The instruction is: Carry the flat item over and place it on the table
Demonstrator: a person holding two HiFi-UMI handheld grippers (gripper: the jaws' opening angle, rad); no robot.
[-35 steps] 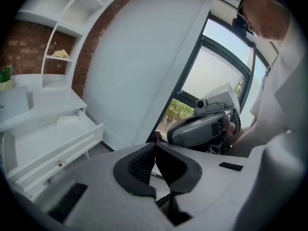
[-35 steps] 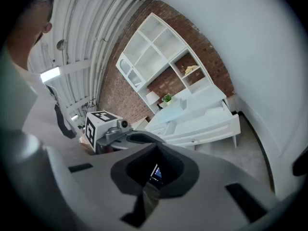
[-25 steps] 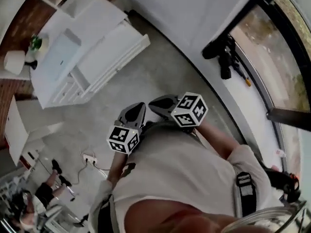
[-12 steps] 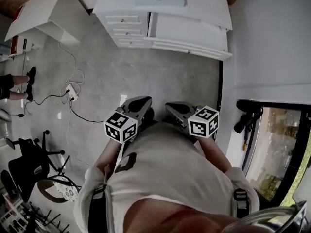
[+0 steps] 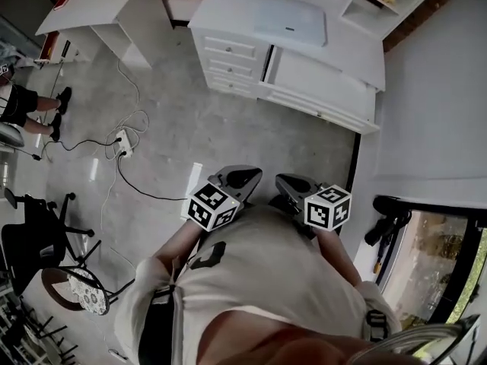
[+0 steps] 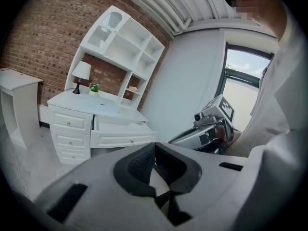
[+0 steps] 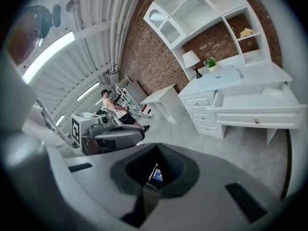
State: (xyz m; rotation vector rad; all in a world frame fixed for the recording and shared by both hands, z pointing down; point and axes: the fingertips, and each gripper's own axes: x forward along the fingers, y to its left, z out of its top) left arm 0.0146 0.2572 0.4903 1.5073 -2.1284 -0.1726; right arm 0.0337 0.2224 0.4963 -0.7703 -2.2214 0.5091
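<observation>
A pale, flat slab-like item lies on top of the white desk, far ahead of me; it also shows in the right gripper view as the flat item. I hold both grippers close to my chest, side by side and pointing toward the desk. My left gripper is shut with nothing between its fingers, and its own view shows the left gripper tips together. My right gripper is likewise shut and empty, as the right gripper tips show.
The desk's wide drawer stands pulled out. A lamp, a small plant and a shelf unit are on the desk. A small white table is at the left. A power strip with cables lies on the floor, near a chair and a person.
The view has swung round: the desk went from the upper left to the top centre and shows more fully. Both grippers stay shut at my chest.
</observation>
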